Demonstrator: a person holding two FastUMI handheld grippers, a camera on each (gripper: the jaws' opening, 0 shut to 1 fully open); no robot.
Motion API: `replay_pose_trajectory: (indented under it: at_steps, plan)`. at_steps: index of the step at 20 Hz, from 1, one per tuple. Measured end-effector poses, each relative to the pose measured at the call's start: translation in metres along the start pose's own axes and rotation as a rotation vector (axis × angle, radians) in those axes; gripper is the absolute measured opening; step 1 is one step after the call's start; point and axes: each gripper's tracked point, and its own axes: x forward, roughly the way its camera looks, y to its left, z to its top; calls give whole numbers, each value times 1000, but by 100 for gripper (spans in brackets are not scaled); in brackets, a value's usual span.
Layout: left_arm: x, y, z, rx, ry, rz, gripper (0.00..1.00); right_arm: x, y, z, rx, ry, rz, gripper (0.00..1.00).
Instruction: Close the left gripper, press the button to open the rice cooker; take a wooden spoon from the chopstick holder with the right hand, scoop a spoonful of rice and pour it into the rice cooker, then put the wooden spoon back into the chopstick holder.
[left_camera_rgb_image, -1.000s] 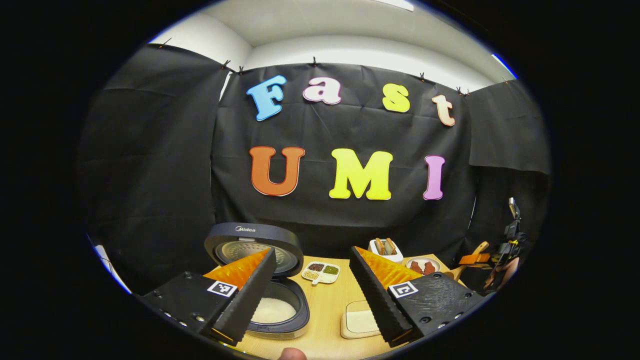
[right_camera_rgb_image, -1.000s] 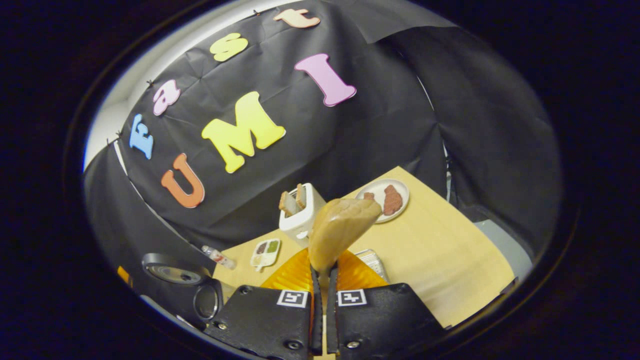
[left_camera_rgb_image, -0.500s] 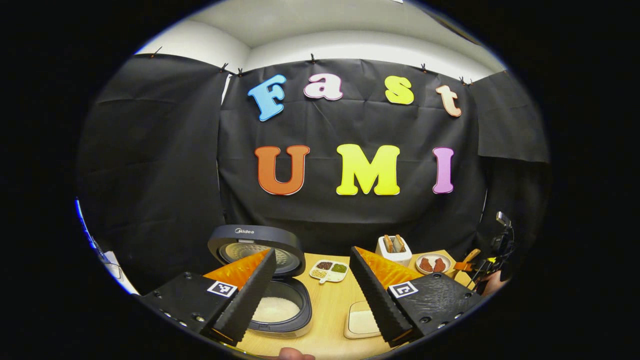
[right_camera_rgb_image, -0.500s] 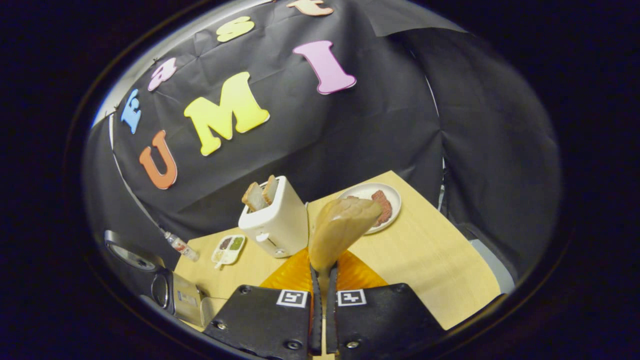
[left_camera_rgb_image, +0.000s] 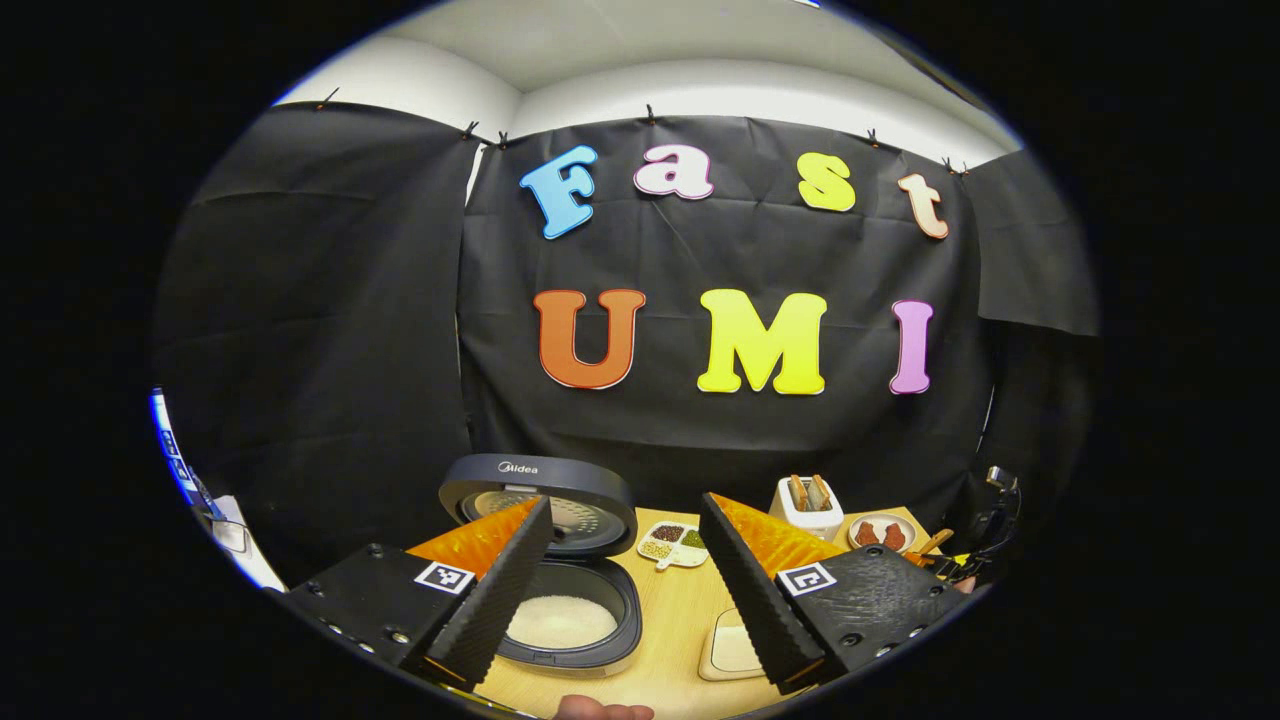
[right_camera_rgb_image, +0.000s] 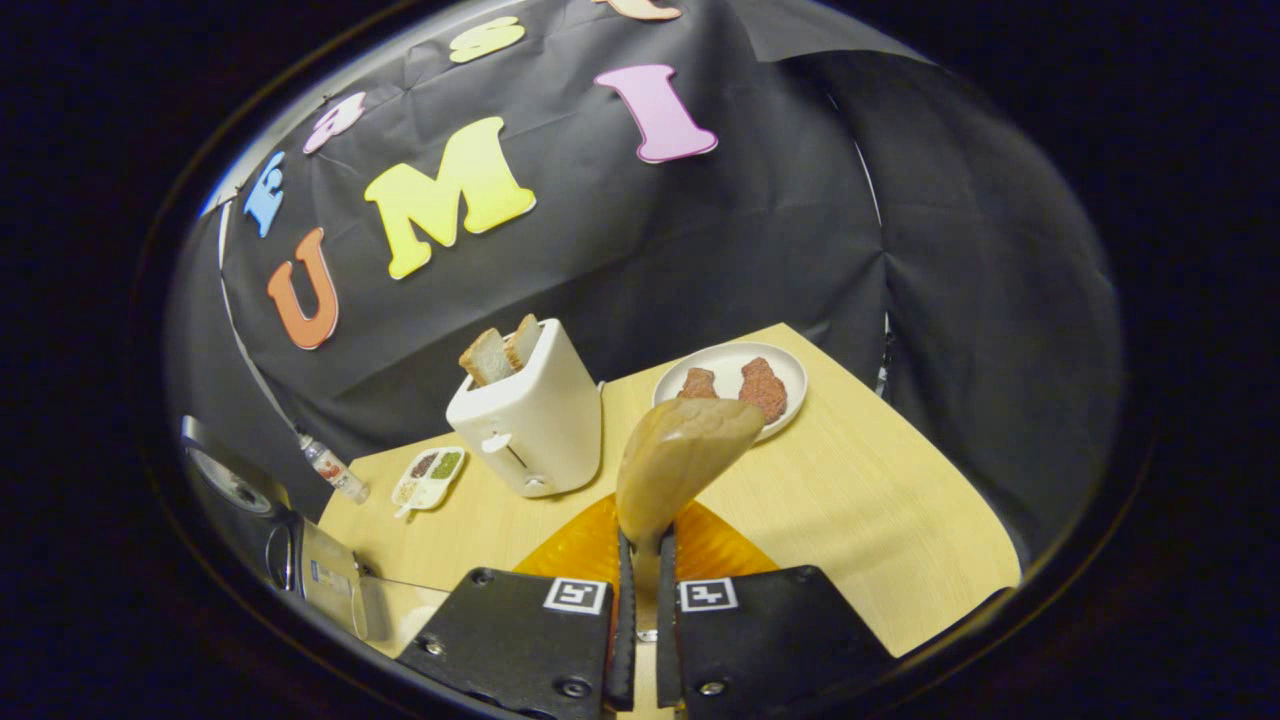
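Tabletop ahead: my right gripper (right_camera_rgb_image: 640, 560) clamps the spoon (right_camera_rgb_image: 680, 460), bowl forward; holder unseen. Left gripper (left_camera_rgb_image: 625, 590) gapes over the cooker (left_camera_rgb_image: 570, 620).

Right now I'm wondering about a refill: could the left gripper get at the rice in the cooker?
Probably yes: the lid stands open, the rice lies bare, and the left gripper is open.

Along the top edge of the rice cooker (left_camera_rgb_image: 538, 490) lid, at 7 o'clock in my left gripper view, runs a small pale brand word. The square code markers (left_camera_rgb_image: 444, 577) beside my jaws bear no letters. The metal container (right_camera_rgb_image: 330, 585) label, at 8 o'clock in my right gripper view, is too small to read
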Motion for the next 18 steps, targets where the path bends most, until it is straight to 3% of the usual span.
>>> replay_pose_trajectory:
  at_steps: [4,5,6,7,8,9,11,18]
  plan:
    - [2,2,7,-6,-21,-18,95,-8,-1,6,25,-37,-28,19]
    - [3,3,8,-9,-23,-23,95,-13,-2,10,18,-57,-31,26]
    - [4,5,8,-11,-23,-27,95,-19,-1,15,7,-74,-35,33]
    - [4,7,10,-13,-27,-29,95,-26,-1,22,-6,-92,-43,50]
    - [4,9,13,-15,-34,-32,95,-32,-1,31,-18,-111,-49,57]
    - [5,12,15,-18,-40,-34,95,-41,0,38,-28,-129,-55,73]
    - [8,17,18,-20,-47,-40,95,-57,2,56,-48,-176,-62,89]
    - [33,48,43,18,-96,-30,95,-146,29,123,-164,-367,-87,100]
